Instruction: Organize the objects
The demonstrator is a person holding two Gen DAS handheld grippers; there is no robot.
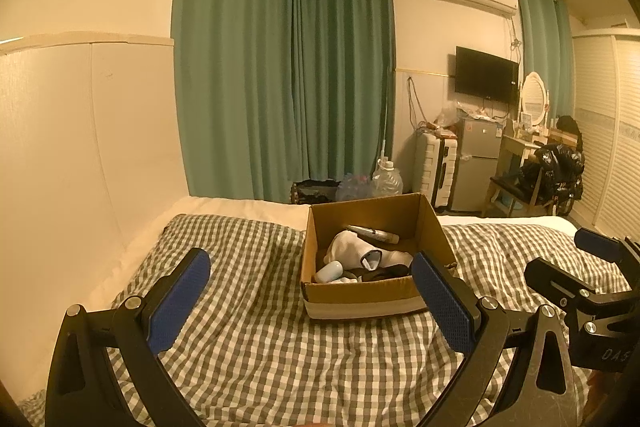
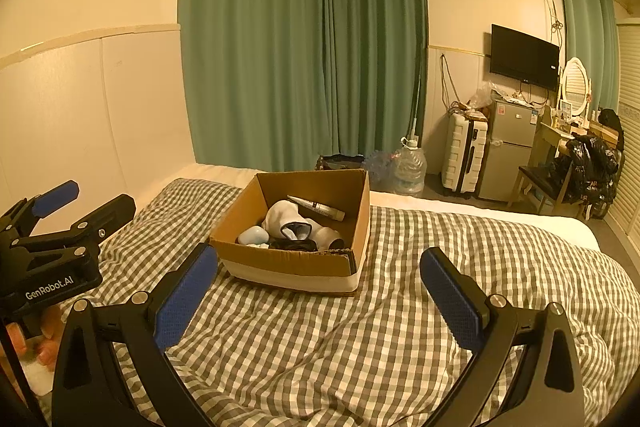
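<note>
On the bed's checked quilt (image 2: 320, 339) stands an open cardboard box (image 2: 296, 267), the reference for all entries. Inside the box: white socks (image 2: 286, 215), a slim tube (image 2: 316, 207) along the far wall, a pale blue rounded item (image 2: 253, 235) at the near-left corner, dark items (unidentified) at the near wall. Near side of the box: left gripper (image 1: 310, 291) and right gripper (image 2: 318, 283), each with fingers spread wide and holding nothing. Risks, judged: the box sits on soft, rumpled bedding, so a nudge from a finger could tip or slide it; the socks could snag when lifted. Beyond the box: green curtains (image 1: 280, 67), a water jug (image 2: 410, 167), a suitcase (image 2: 466, 157) and a small fridge (image 2: 506, 151), none obstructing.
</note>
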